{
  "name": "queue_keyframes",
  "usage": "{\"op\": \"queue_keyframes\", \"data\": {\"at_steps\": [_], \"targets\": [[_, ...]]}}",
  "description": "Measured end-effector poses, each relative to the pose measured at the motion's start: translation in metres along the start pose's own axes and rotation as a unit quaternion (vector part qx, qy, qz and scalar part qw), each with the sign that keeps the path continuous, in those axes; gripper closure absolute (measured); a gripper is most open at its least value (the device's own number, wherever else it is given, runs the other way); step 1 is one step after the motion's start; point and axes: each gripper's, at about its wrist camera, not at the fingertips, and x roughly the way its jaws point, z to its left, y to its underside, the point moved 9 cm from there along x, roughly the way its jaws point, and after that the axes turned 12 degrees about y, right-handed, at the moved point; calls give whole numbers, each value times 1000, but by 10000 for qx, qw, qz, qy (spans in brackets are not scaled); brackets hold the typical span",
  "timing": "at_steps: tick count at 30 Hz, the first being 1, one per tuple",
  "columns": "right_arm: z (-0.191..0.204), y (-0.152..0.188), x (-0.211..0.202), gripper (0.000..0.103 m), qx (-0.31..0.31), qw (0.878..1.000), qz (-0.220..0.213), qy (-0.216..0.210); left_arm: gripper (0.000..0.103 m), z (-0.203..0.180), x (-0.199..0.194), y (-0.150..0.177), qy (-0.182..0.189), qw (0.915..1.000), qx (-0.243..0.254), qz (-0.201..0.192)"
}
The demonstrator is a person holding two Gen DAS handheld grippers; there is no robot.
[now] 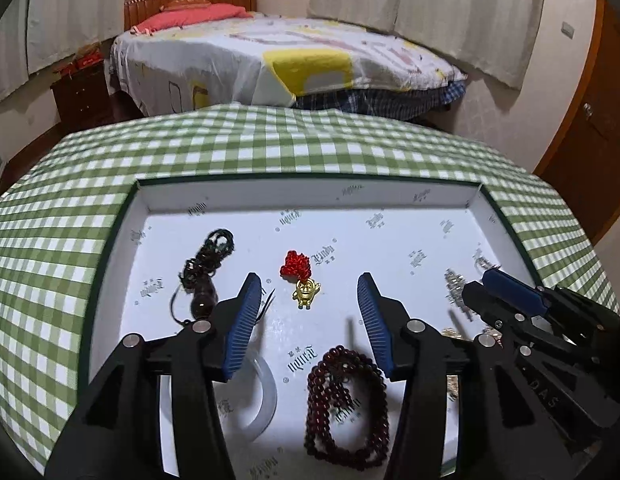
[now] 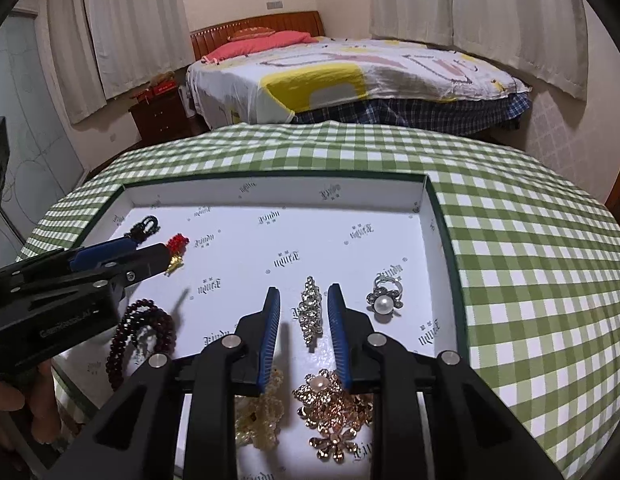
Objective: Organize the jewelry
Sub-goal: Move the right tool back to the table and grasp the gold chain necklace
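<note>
A shallow white tray point(image 1: 269, 200) with a dark green rim lies on the checked table and holds the jewelry. My left gripper point(image 1: 307, 280) is open above a gold charm with a red knot point(image 1: 303, 280). A dark red bead bracelet point(image 1: 346, 392), a clear bangle point(image 1: 265, 396) and a dark cord pendant point(image 1: 205, 276) lie around it. My right gripper point(image 2: 303, 292) is open, its fingers on either side of a rhinestone brooch point(image 2: 310, 312). A pearl ring point(image 2: 384, 300), a gold flower brooch point(image 2: 334, 412) and a pale beaded piece point(image 2: 261, 412) lie near it.
The green and white checked tablecloth point(image 2: 530, 280) covers the table around the tray point(image 2: 438, 216). A bed point(image 1: 289, 56) stands behind the table, with a dark nightstand point(image 1: 81, 92) at its left. Curtains hang along the walls.
</note>
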Motion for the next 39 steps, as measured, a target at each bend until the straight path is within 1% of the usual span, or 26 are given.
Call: {"op": "queue_keyframes", "data": {"at_steps": [3, 6, 9, 12, 19, 28, 32, 39], "targets": [[0, -1, -12, 77, 28, 9999, -118, 1, 52, -6, -19, -2, -7, 9996, 85, -261], [0, -2, -27, 77, 59, 9997, -245, 3, 48, -9, -42, -2, -31, 9984, 121, -556], [1, 0, -41, 77, 99, 9994, -335, -11, 47, -10, -62, 0, -38, 9972, 91, -746], [2, 5, -53, 77, 109, 9992, -384, -12, 47, -10, -78, 6, -56, 9967, 48, -814], [12, 24, -71, 77, 76, 9992, -370, -84, 47, -7, -108, 30, -171, 9962, 7, -854], [40, 61, -86, 77, -120, 9992, -258, -271, 47, 6, -137, 69, -342, 9959, -148, -820], [55, 78, -87, 77, -230, 9989, -139, -389, 47, 15, -146, 85, -470, 9957, -206, -777], [85, 95, -82, 77, -542, 9965, 80, -626, 47, 30, -154, 108, -582, 9954, -385, -662]]}}
